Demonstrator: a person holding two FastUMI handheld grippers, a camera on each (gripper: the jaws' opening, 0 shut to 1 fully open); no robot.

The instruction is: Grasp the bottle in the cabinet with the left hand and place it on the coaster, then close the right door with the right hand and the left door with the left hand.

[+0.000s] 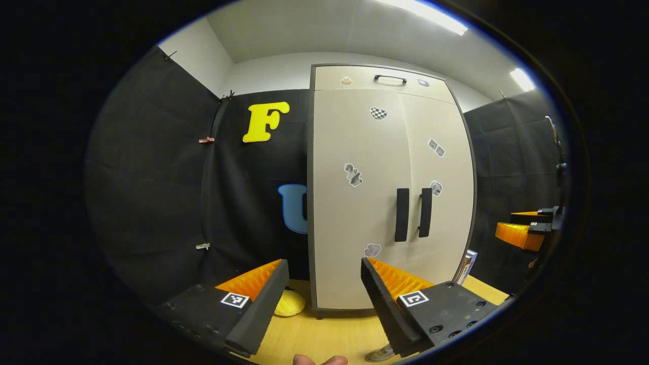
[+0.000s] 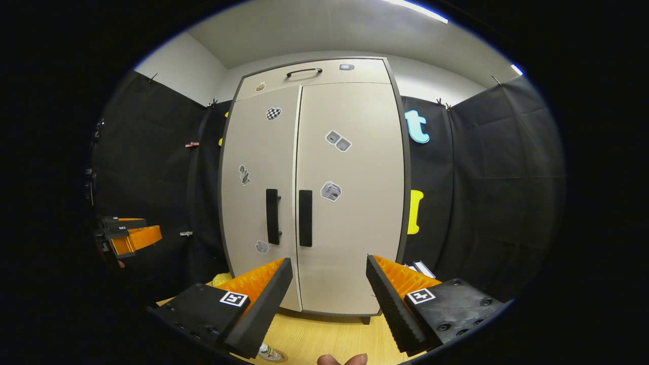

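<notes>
The pale cabinet (image 1: 355,203) (image 2: 314,177) stands straight ahead on the wooden table, with both doors shut and its two dark handles (image 1: 413,214) (image 2: 289,218) side by side. My left gripper (image 1: 324,263) is open, short of the left door and holding nothing. My right gripper (image 2: 329,261) is open too, short of the right door's lower part. Each gripper also appears far off in the other's view: the right gripper (image 1: 525,230) and the left gripper (image 2: 127,235). A small white and green item (image 2: 268,353), perhaps the bottle, peeks out beside my right gripper's left finger.
A yellow soft object (image 1: 290,303) (image 2: 221,279) lies at the cabinet's left foot. A flat box (image 1: 467,266) (image 2: 421,268) leans by its right side. The wooden tabletop (image 1: 329,334) (image 2: 324,337) runs up to the cabinet. Black cloth walls close in all around.
</notes>
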